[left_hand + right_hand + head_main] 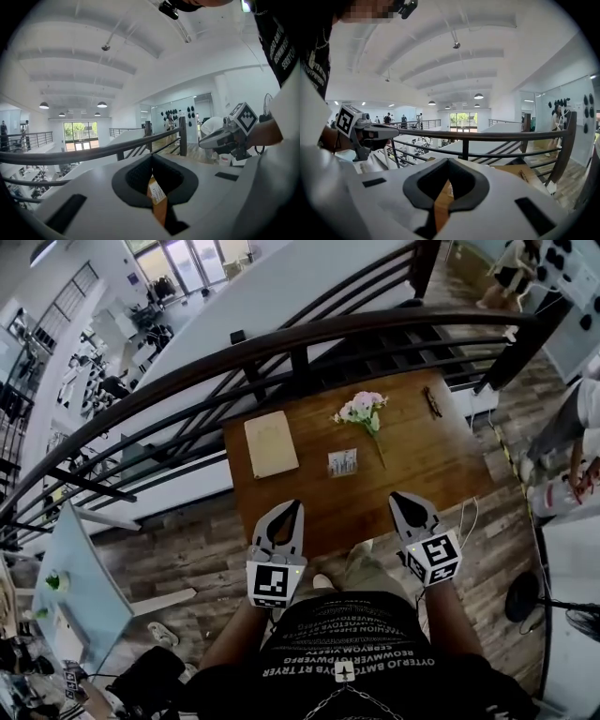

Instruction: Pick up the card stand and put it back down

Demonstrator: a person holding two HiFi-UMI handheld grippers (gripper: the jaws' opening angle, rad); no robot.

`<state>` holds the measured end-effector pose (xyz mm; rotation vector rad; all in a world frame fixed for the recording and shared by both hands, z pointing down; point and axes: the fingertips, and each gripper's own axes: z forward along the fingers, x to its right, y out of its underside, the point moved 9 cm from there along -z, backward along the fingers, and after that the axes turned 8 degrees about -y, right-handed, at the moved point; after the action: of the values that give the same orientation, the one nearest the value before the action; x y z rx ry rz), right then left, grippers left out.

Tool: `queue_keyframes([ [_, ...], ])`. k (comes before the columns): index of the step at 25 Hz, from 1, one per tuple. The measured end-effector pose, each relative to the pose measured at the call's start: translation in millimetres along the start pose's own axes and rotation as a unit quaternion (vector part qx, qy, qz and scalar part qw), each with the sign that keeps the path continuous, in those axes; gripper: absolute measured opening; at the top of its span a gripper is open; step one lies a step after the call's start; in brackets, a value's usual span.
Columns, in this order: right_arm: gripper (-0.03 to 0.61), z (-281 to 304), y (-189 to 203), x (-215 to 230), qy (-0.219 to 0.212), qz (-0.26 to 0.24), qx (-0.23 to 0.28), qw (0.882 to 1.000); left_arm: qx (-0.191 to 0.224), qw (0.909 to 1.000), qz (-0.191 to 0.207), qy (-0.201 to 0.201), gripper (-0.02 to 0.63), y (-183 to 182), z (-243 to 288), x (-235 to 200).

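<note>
The small pale card stand [342, 463], holding a printed card, is seen standing near the middle of the brown rectangular wooden table [427, 470], untouched by either tool. Just beyond it, slightly to the right, a small bunch of pale pink and white flowers with green stems [364, 410] is laid flat on the table top. To the left of the card stand, apart from it, a flat beige rectangular board [271, 443] is laid. Near the far right corner a small dark elongated object [432, 401] is seen; what it is cannot be made out.

The left gripper [294, 505] is held over the near edge of the table, well short of the card stand, with its tips pointed toward the table's middle. In the left gripper view its jaws are seen closed tip to tip with nothing gripped. A strip of brown table and a pale card are glimpsed through the hollow behind the black pads. The right gripper [400, 497] is held alongside, over the near right part of the table, and its jaws are likewise closed and empty. A white cube with black square markers is carried on each.

Behind the table a dark curved metal railing [309, 341] is seen, with a lower floor beyond it. A black shirt with white lettering [366, 643] fills the bottom of the head view, and grey-brown plank flooring [187, 554] surrounds the table.
</note>
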<state>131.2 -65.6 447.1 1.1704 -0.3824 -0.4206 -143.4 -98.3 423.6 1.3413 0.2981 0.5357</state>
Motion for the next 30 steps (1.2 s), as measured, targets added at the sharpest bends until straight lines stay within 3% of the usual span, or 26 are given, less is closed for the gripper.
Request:
queue_keyframes([
  [17, 0.015, 66, 32, 81, -0.075, 0.008, -0.056, 0.996, -0.015, 0.9984, -0.016, -0.052, 0.023, -17, 66, 4],
  [24, 0.015, 101, 61, 101, -0.107, -0.002, -0.086, 0.991, -0.021, 0.9981, -0.017, -0.056, 0.023, -15, 92, 6],
  [30, 0.017, 130, 92, 124, -0.14, 0.022, -0.112, 0.984, -0.036, 0.9973, -0.021, -0.061, 0.023, -10, 111, 12],
])
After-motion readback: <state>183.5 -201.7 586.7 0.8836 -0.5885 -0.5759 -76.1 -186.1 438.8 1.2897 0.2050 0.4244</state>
